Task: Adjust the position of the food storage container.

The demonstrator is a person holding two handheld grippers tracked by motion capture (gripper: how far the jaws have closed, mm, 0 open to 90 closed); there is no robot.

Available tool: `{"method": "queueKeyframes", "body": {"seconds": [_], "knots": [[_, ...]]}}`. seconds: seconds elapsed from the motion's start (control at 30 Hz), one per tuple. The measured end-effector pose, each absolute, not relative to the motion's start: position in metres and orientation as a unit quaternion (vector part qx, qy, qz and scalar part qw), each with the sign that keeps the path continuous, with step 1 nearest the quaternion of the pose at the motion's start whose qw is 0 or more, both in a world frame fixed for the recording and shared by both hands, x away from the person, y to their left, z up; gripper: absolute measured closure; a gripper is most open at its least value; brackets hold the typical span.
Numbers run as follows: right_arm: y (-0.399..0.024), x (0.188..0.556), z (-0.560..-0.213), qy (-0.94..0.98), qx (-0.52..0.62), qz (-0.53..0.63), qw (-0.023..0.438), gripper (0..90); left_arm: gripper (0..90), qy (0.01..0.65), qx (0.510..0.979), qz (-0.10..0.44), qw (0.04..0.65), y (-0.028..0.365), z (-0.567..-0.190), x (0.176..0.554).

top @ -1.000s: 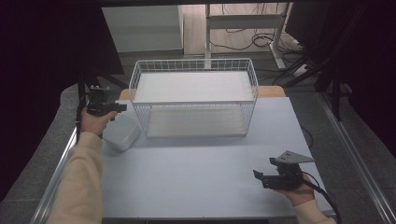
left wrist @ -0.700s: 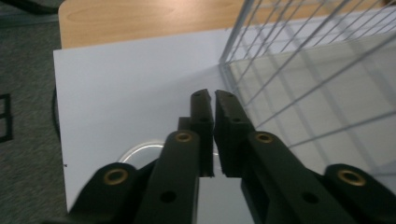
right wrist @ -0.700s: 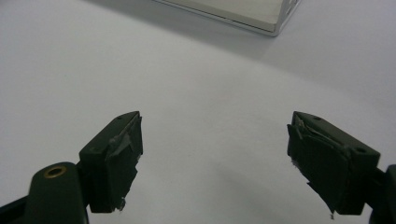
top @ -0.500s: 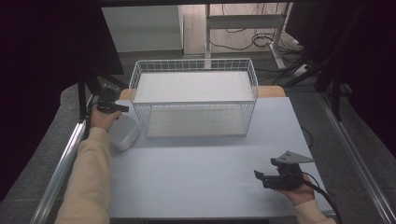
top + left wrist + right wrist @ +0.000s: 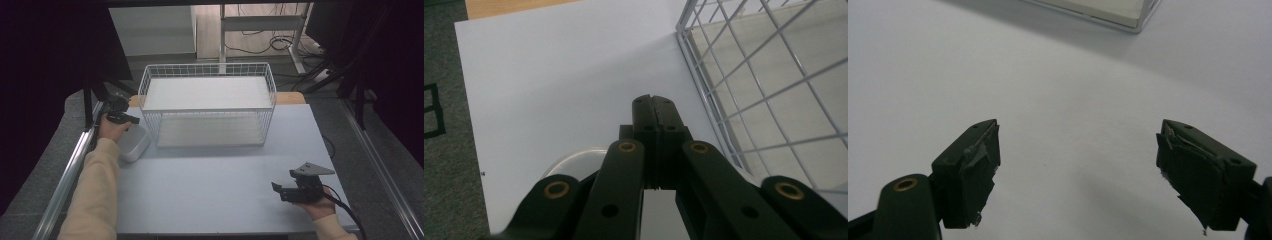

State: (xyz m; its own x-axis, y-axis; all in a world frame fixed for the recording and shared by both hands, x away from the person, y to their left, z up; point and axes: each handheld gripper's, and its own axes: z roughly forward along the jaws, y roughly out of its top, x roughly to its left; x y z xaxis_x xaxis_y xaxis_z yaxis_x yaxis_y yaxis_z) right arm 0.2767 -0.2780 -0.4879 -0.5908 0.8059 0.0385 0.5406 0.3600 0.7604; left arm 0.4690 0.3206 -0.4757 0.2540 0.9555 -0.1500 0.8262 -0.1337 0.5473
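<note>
My left gripper [image 5: 131,120] is at the table's left, just beside the left end of the white wire basket [image 5: 207,107]. In the left gripper view its jaws [image 5: 652,103] are pressed together with nothing between them, above the white tabletop next to the basket's mesh wall [image 5: 764,85]. A white rounded container [image 5: 134,145] sits under and behind that hand, and its rim [image 5: 574,161] peeks out beneath the gripper. My right gripper [image 5: 279,190] rests near the table's front right, open. Its jaws [image 5: 1078,175] stand wide apart over bare table.
The light grey tabletop [image 5: 215,180] stretches between the two hands. The basket's bottom edge [image 5: 1108,12] lies far ahead in the right gripper view. A metal rail [image 5: 70,170] runs along the table's left side, and cables lie on the floor beyond.
My left hand has moved right and slightly down, closer to the basket's left end and over the white container. The right hand has stayed put.
</note>
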Motion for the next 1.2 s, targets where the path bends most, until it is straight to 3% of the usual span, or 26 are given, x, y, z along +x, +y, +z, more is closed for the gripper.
{"method": "queueKeyframes", "body": {"seconds": [0.83, 1.03, 1.2], "knots": [[-0.279, 0.27, -0.485, 0.806, 0.415, 0.387, 0.17, 17.2, 90.0, 0.555, 0.788, 0.094, 0.249, 0.311, -0.48, 0.403], [-0.279, 0.27, -0.485, 0.804, 0.417, 0.389, 0.17, 17.2, 90.0, 0.558, 0.775, 0.124, 0.271, 0.321, -0.465, 0.4], [-0.279, 0.27, -0.485, 0.805, 0.416, 0.387, 0.172, 17.2, 90.0, 0.578, 0.75, 0.151, 0.284, 0.352, -0.449, 0.395]]}}
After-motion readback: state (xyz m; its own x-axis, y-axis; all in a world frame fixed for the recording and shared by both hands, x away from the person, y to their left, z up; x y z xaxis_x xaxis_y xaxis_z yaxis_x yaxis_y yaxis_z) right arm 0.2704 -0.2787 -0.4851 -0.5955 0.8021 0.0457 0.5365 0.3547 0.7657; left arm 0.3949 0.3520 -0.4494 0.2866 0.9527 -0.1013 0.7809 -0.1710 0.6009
